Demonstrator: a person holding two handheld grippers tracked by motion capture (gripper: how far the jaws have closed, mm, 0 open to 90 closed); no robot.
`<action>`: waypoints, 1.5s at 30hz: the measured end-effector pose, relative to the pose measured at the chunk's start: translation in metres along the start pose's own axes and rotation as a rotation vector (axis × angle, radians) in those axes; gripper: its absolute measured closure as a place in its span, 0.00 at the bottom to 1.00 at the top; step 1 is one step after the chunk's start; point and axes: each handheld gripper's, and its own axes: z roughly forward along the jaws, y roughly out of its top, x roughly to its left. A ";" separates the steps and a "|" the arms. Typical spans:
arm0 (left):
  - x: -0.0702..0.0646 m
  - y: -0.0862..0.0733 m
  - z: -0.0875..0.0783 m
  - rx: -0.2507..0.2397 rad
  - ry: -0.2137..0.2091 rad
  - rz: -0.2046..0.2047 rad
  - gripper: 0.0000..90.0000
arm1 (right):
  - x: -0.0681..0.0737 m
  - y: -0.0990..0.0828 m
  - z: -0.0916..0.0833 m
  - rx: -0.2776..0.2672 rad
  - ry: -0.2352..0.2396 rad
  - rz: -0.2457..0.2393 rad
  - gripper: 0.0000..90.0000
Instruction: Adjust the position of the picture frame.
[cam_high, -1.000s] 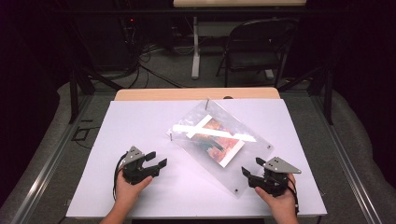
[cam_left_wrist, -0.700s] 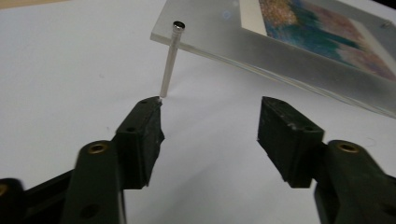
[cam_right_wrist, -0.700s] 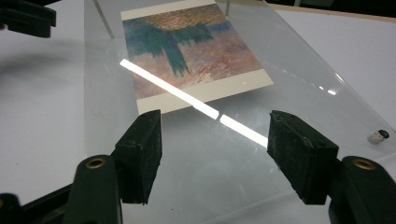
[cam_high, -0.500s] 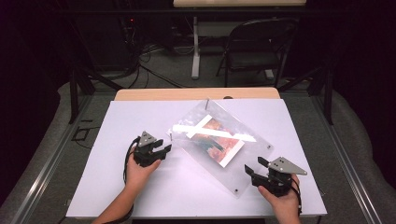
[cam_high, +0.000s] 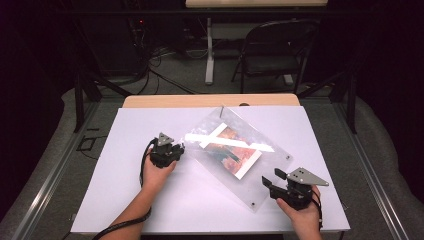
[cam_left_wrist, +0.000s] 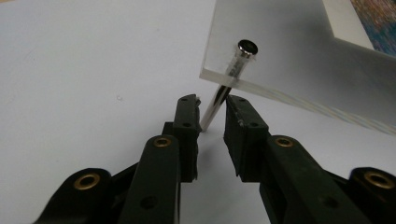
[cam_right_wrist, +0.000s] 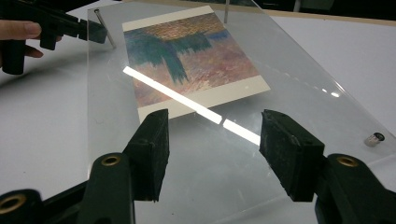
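Jaws of my left gripper (cam_left_wrist: 212, 114) have just been closing around the metal standoff pin (cam_left_wrist: 223, 91) at the corner of the clear acrylic frame (cam_high: 260, 165), which is lying mid-table holding a painted print (cam_high: 231, 152); my right gripper (cam_right_wrist: 212, 140) is hovering released at lower right

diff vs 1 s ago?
The left gripper moved across the table to the clear frame's corner; its jaws have just been closing around the metal leg, which sits between them. Right gripper stayed put, jaws narrowing slightly. Frame unmoved.
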 end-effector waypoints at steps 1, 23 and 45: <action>0.000 0.001 0.001 0.000 -0.004 0.003 0.84 | 0.000 0.000 0.000 -0.004 0.001 0.005 0.47; 0.002 0.004 0.012 0.002 -0.026 0.019 0.88 | -0.001 -0.003 -0.003 -0.003 -0.004 0.024 0.46; 0.001 0.004 0.005 -0.007 -0.059 0.031 0.90 | 0.005 -0.002 -0.003 0.011 0.088 0.021 0.58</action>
